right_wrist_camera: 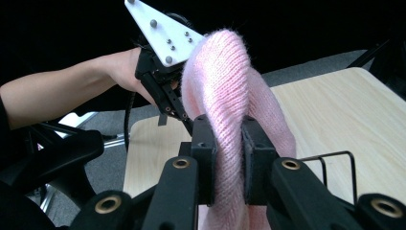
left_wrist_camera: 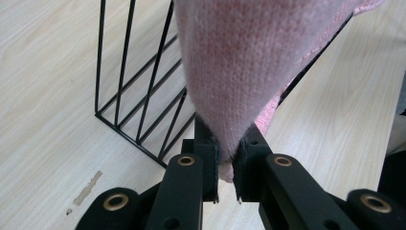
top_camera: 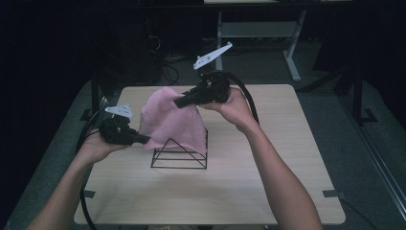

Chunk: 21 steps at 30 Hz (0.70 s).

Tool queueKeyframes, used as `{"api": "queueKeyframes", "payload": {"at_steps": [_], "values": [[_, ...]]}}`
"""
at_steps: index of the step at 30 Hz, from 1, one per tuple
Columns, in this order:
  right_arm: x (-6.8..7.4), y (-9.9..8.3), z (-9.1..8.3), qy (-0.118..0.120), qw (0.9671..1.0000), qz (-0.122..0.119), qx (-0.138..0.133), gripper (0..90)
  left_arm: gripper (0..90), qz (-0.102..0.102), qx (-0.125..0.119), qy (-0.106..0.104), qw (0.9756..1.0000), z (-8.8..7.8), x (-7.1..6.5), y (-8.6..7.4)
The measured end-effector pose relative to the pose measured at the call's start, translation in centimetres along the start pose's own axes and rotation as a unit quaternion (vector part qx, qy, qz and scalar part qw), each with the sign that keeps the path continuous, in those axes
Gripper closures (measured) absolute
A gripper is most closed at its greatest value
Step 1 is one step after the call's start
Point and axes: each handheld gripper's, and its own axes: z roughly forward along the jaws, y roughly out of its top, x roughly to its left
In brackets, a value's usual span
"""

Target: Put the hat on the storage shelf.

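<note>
Pink knitted cloth (top_camera: 171, 122) hangs stretched between both tools over the black wire rack (top_camera: 181, 154), which stands near the middle of the desk (top_camera: 268, 182), a little toward its left edge. The left tool (top_camera: 143, 139) is clamped on a lower corner of the cloth; in the left gripper view its jaws pinch the knit tight (left_wrist_camera: 225, 158). The right tool (top_camera: 179, 101) grips a bunched fold at the top, its jaws pressed into the wool (right_wrist_camera: 229, 158), higher and farther toward the back edge.

Likely the cloth is being draped over the rack. Risks from here, as I judge them: the loose knit could snag on a wire end or corner as it comes down, dragging or tipping the light rack; if one tool lets go early, the cloth may slide off to one side and bunch on the desk instead of hanging evenly.

No brand, label or writing can be read anywhere
</note>
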Motion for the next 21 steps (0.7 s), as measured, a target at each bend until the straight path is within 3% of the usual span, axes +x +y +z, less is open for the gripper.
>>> {"api": "queueKeyframes", "payload": {"at_steps": [21], "values": [[-0.6, -3.1, 1.4, 0.02, 0.9996, 0.021, 0.008, 77.2, 82.3, -0.002, 0.014, 0.009, 0.9999, 1.7, -0.4, -1.9]]}}
